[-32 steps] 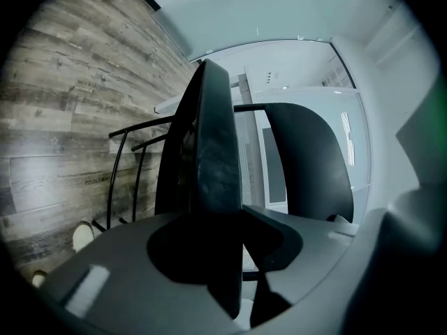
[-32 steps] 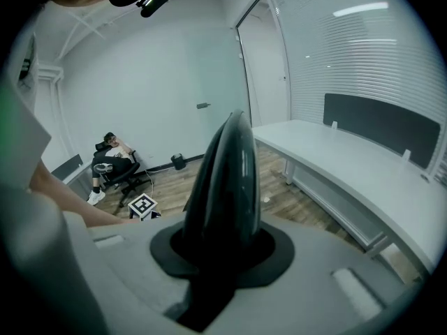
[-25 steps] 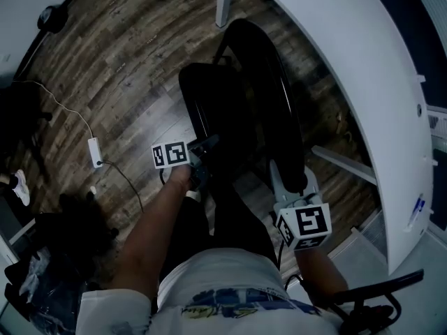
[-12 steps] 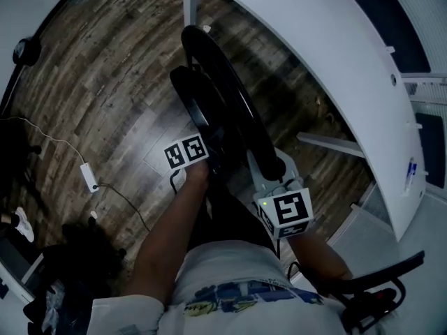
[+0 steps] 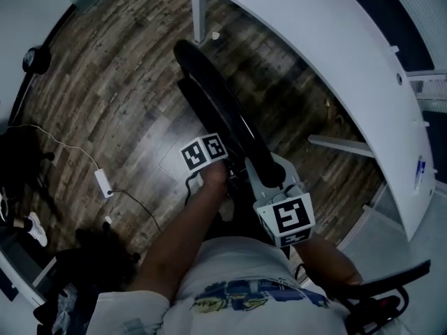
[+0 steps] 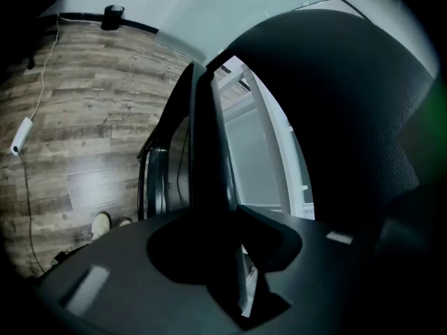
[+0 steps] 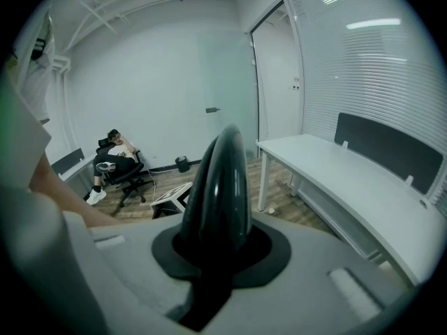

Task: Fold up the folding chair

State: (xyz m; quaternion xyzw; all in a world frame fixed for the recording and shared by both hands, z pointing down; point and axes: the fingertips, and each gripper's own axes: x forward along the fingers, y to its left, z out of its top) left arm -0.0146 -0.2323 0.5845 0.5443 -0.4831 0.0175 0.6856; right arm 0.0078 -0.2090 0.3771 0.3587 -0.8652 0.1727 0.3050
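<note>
The black folding chair (image 5: 222, 114) stands on the wooden floor in front of me, its seat and backrest drawn close together into a narrow shape. My left gripper (image 5: 222, 175) is shut on the thin edge of the seat (image 6: 208, 152), which runs between its jaws in the left gripper view; the wide dark backrest (image 6: 342, 110) fills the right of that view. My right gripper (image 5: 269, 180) is shut on the rounded top edge of the backrest (image 7: 221, 176), which stands upright between its grey jaws.
A long curved white desk (image 5: 335, 61) runs along the right, one leg (image 5: 198, 11) near the chair's far end. A power strip (image 5: 105, 183) with its cable lies on the floor at left. An office chair base (image 5: 380, 295) is at the lower right. A person sits far back (image 7: 117, 158).
The seat and backrest have closed toward each other. Both grippers have risen and drawn nearer together, the left marker cube shifting right toward the right gripper.
</note>
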